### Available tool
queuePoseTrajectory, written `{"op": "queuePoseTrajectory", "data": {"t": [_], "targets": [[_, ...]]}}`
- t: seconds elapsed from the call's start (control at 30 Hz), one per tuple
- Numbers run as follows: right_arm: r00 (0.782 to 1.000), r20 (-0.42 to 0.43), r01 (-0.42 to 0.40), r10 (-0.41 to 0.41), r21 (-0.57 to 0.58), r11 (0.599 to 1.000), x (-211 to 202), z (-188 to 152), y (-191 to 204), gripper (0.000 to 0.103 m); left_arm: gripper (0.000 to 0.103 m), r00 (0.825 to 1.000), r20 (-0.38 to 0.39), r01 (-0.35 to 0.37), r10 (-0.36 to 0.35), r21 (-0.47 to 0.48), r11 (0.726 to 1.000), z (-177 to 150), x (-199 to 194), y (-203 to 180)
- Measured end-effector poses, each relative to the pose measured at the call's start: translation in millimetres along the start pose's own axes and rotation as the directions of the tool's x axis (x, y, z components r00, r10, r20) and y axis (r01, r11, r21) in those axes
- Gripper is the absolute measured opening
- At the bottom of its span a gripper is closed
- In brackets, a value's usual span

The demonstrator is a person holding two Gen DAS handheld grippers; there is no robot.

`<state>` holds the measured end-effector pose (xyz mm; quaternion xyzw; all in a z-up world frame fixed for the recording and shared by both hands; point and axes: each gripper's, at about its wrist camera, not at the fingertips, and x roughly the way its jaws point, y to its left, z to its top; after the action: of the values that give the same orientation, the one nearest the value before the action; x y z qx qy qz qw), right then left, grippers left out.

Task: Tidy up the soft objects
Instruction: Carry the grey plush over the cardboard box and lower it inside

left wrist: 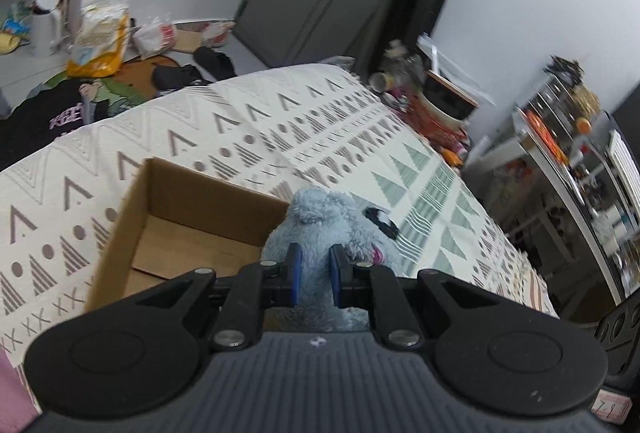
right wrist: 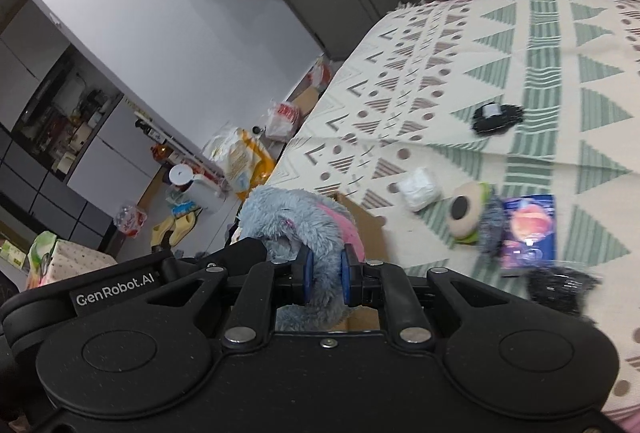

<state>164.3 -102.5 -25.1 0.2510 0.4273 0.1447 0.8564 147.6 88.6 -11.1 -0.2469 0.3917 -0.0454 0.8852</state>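
A fluffy blue-grey plush toy [left wrist: 324,229] with pink patches is held by both grippers at once. In the left wrist view my left gripper [left wrist: 316,269] is shut on it, right beside the near right corner of an open cardboard box [left wrist: 160,229] whose inside shows bare. In the right wrist view my right gripper [right wrist: 325,275] is shut on another part of the same plush toy [right wrist: 288,221], above the cardboard box's [right wrist: 368,229] edge. Further right on the bed lie a folded white cloth [right wrist: 418,189], a round green-and-cream plush [right wrist: 466,213] and a dark fuzzy piece [right wrist: 490,229].
The patterned bedspread [left wrist: 248,121] covers the bed. On it lie a purple packet [right wrist: 528,233], a black sparkly item [right wrist: 560,289] and a black object [right wrist: 498,117]. Bags, slippers and clothes crowd the floor past the bed's far edge. A cluttered shelf [left wrist: 568,137] stands right.
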Motion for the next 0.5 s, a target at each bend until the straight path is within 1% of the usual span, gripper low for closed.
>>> {"op": "queuePoseTrajectory", "data": {"t": [0.1,0.27,0.5], "targets": [[1.0,-0.017,-0.012,0.012,-0.003,1.0,14,2,9,0.014,0.014,1.0,0.01,-0.015,0.015,-0.03,0.999,8,4,13],[0.999,-0.053,-0.015,0.014,-0.012,1.0,38,4,20,0.014,0.014,0.999,0.005,-0.049,0.049,-0.076,0.996,16,16,37],[0.995,-0.103,0.001,-0.004,-0.035,0.999,73,-4,33,0.014,0.014,0.994,-0.017,-0.112,0.111,-0.119,0.987,23,35,66]]}}
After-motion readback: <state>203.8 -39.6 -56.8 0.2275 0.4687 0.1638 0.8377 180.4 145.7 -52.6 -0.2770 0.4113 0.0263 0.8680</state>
